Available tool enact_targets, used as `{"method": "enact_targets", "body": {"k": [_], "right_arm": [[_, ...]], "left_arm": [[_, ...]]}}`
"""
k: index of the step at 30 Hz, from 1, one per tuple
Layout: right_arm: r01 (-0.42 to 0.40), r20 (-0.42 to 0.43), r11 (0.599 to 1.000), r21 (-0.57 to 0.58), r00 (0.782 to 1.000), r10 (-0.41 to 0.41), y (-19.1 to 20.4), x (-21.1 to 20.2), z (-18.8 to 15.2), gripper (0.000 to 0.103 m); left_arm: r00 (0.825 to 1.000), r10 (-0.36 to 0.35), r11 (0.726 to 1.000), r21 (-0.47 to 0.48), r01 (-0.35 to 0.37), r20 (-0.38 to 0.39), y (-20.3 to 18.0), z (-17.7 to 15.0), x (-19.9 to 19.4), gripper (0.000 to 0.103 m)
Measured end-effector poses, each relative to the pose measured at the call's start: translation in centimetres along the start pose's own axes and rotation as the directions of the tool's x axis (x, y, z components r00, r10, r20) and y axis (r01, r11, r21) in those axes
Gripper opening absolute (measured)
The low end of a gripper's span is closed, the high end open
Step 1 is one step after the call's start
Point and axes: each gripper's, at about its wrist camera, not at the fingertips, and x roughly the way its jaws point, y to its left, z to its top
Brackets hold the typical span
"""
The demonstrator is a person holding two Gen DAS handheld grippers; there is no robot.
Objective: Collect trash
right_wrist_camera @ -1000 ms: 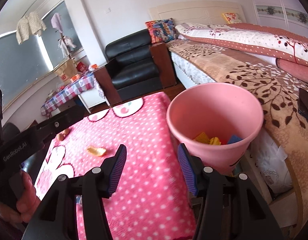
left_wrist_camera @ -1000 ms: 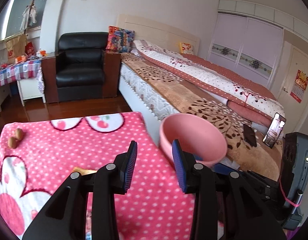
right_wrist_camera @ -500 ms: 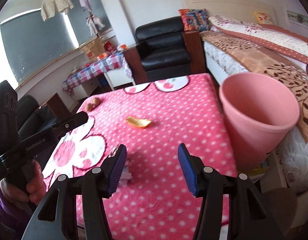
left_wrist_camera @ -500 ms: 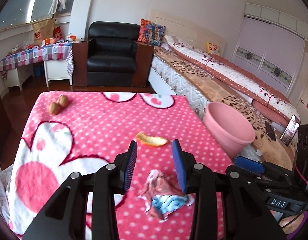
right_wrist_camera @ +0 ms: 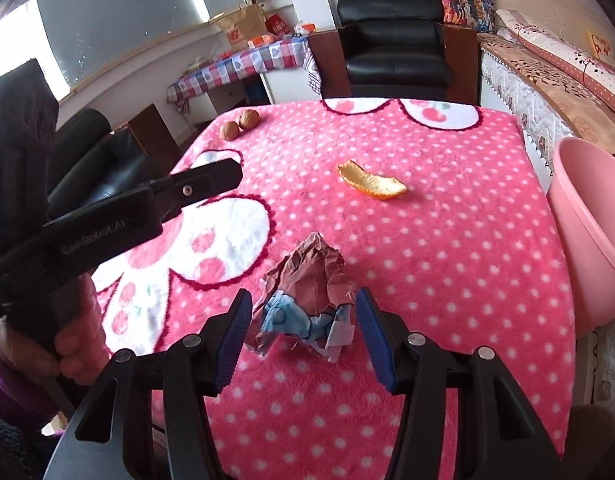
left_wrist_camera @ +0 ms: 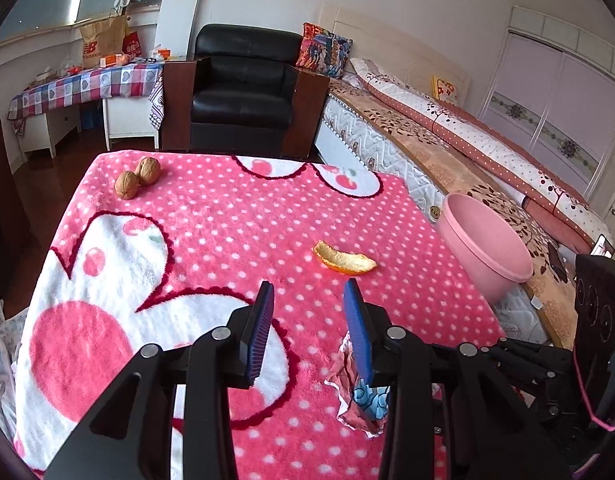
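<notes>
A crumpled brown and blue wrapper (right_wrist_camera: 307,300) lies on the pink dotted blanket (right_wrist_camera: 447,240). My right gripper (right_wrist_camera: 303,336) is open with the wrapper between its blue pads, not squeezed. The wrapper also shows in the left wrist view (left_wrist_camera: 361,392), partly behind my left gripper's right finger. My left gripper (left_wrist_camera: 309,320) is open and empty above the blanket (left_wrist_camera: 227,232). An orange peel (left_wrist_camera: 343,258) lies further ahead, also in the right wrist view (right_wrist_camera: 371,182). A pink bin (left_wrist_camera: 487,240) stands off the right edge, also in the right wrist view (right_wrist_camera: 587,220).
Two walnuts (left_wrist_camera: 137,178) lie at the blanket's far left corner, also in the right wrist view (right_wrist_camera: 240,124). A black armchair (left_wrist_camera: 243,88) stands beyond the table, a bed (left_wrist_camera: 447,140) to the right, a checked side table (left_wrist_camera: 87,88) at far left.
Both grippers have swung left, away from the pink bin, and drawn back over the blanket. The wrapper has come into view and now sits between my right gripper's open fingers.
</notes>
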Motion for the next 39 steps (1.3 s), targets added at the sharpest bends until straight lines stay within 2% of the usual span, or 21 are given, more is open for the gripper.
{"method": "enact_targets", "body": {"k": [3,5,8,13,16,19,25,26,27,28,31,34,39], "right_arm": [[-0.014,-0.032,1.000,0.017,0.999,0.015,-0.5,1.1,-0.1,0.054],[-0.016,-0.052,1.000,0.020,0.999,0.017,-0.9,1.6,-0.3,0.034],[-0.033,-0.028,0.999,0.033,0.999,0.034,-1.6,0.9,-0.3,0.026],[0.053,0.081,0.991,0.124,0.995,-0.063,-5.2,-1.8,-0.1,0.025],[0.098,0.105,0.977,0.190,0.987,-0.119,-7.4,-2.4,-0.1,0.025],[0.100,0.105,0.965,0.242,0.986,-0.128,-9.0,-2.6,-0.4,0.025],[0.092,0.095,0.961,0.262,0.988,-0.121,-10.1,-2.3,-0.9,0.026],[0.092,0.095,0.961,0.262,0.988,-0.120,-10.1,-2.3,-1.0,0.026],[0.091,0.094,0.961,0.262,0.988,-0.119,-10.1,-2.3,-1.0,0.026],[0.091,0.093,0.961,0.261,0.989,-0.119,-10.0,-2.2,-1.1,0.026],[0.092,0.089,0.960,0.263,0.989,-0.120,-9.9,-2.2,-1.3,0.026],[0.084,0.090,0.962,0.261,0.990,-0.111,-9.5,-2.2,-1.2,0.026],[0.081,0.089,0.971,0.226,0.991,-0.104,-8.2,-2.3,-1.2,0.026]], "left_arm": [[1.000,-0.004,1.000,0.009,0.004,-0.014,-0.2,0.1,0.9,0.036],[1.000,-0.002,1.000,0.016,0.003,-0.023,-0.4,0.3,1.5,0.036],[0.999,-0.005,1.000,0.019,0.005,-0.033,-0.5,0.7,2.6,0.036],[0.998,0.007,1.000,0.004,-0.007,-0.069,-0.8,1.5,5.3,0.036],[0.994,0.005,1.000,-0.025,-0.008,-0.107,-1.1,1.8,7.4,0.036],[0.991,0.027,0.999,-0.041,-0.033,-0.133,-1.5,2.0,9.3,0.036],[0.984,0.087,0.994,-0.051,-0.096,-0.156,-2.2,2.6,12.2,0.036],[0.983,0.094,0.993,-0.051,-0.104,-0.160,-2.2,2.7,12.5,0.034],[0.982,0.090,0.993,-0.057,-0.100,-0.166,-2.2,2.7,12.8,0.018],[0.981,0.086,0.993,-0.063,-0.097,-0.171,-2.1,2.7,12.9,0.009],[0.987,0.062,0.995,-0.069,-0.073,-0.150,-1.9,2.8,12.2,0.003],[0.992,0.045,0.997,-0.056,-0.052,-0.121,-1.9,2.9,10.5,0.002],[0.992,0.004,0.999,-0.038,-0.008,-0.123,-1.6,2.1,7.3,0.002]]}}
